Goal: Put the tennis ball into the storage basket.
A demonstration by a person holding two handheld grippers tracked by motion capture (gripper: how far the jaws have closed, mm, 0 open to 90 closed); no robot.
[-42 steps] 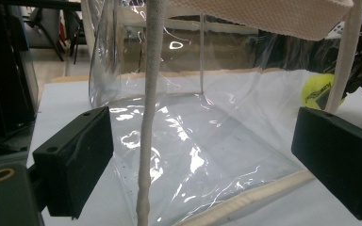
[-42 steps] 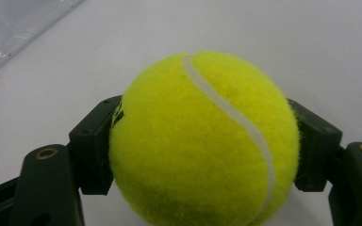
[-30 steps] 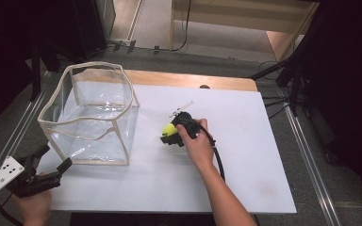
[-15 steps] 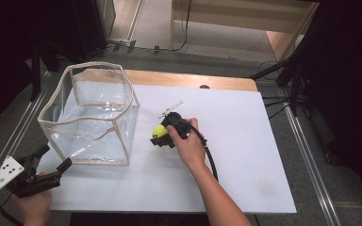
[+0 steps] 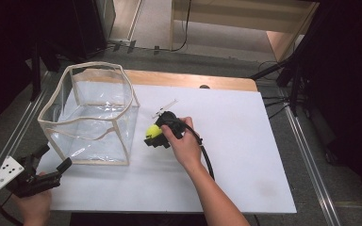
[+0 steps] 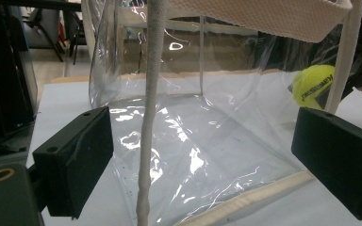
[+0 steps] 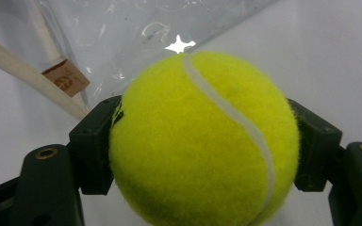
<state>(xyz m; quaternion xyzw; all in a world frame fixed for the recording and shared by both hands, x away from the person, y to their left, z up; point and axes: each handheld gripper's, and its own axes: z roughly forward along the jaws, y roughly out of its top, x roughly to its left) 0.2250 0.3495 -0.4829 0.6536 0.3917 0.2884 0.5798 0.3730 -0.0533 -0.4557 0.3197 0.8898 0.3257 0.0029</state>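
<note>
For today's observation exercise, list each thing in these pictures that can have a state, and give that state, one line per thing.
Bag: upright on the table, top open, nothing inside.
Ball: clamped between the right gripper's jaws, beside the bag, outside it.
Right gripper: shut on the ball.
Left gripper: open, jaws apart on either side of the bag's near corner seam, not pressing it.
Table: white top, bearing the bag.

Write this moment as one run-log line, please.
right gripper: shut on yellow tennis ball | left gripper: open | clear plastic bag: upright on white table
</note>
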